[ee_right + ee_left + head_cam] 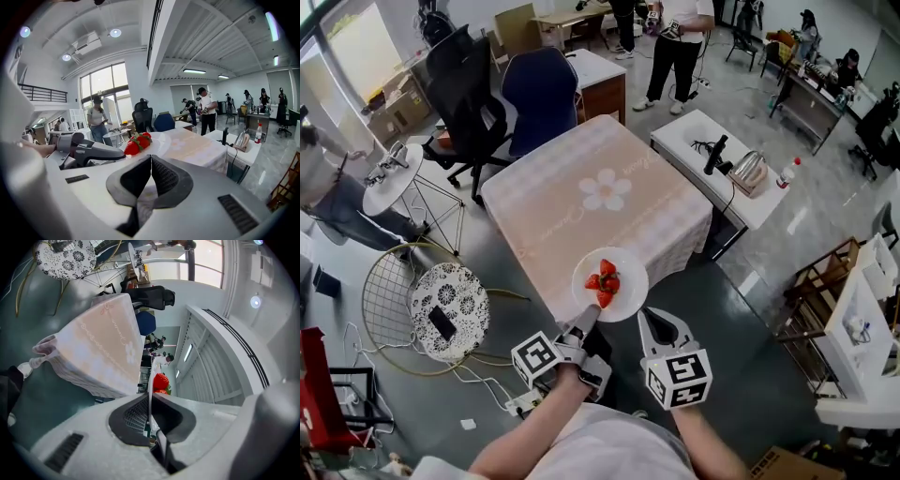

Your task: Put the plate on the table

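Plate (625, 265): held over the table's (572, 178) near edge, strawberries (604, 281) piled at its middle.
Left tongs (584, 326): pinching the plate's near rim.
Right tongs (654, 323): pinching the rim alongside.
Handling: likely stiff, slick and breakable. Grip the rim and keep it level, or the berries may roll.

Head cam is looking steeply down from over the person: plate (630, 267) sitting mid-frame, table (553, 178) running off to 12 o'clock, left gripper (587, 321) and right gripper (647, 315) poking in close at 6. Left gripper cam is riding rolled sideways, tight on the plate edge-on, table at 10 o'clock. Right gripper cam is sitting level, looking over the plate toward the table at 1 o'clock. All three are sharing plate, strawberries (137, 143) and table.
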The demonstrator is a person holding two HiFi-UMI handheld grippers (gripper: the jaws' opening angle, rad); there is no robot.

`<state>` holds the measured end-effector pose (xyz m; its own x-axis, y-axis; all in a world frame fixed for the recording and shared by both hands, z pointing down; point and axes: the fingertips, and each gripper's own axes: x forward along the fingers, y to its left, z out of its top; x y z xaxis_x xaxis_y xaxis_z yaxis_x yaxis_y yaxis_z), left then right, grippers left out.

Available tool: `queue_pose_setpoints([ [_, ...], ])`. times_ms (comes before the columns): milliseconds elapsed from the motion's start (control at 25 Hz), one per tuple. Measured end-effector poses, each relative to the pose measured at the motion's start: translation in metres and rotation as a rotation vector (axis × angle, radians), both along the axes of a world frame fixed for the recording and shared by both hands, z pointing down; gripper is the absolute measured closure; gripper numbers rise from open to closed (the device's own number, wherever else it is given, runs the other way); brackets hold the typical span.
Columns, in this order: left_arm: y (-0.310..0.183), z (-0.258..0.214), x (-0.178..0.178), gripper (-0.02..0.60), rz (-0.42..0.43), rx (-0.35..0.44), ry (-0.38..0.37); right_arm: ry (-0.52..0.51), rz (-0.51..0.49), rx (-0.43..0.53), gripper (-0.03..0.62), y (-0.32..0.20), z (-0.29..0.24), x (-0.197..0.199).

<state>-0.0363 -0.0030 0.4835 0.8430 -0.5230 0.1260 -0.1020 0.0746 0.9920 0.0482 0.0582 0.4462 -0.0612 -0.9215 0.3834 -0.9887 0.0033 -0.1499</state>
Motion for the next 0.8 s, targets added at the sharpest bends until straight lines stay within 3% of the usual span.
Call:
queue_pose_setpoints([
  [800,-0.100,0.006,-0.004,0.566,0.031,-0.052,0.066,0.064,0.009,-0.061,0.589,-0.100,-0.006,-0.012],
])
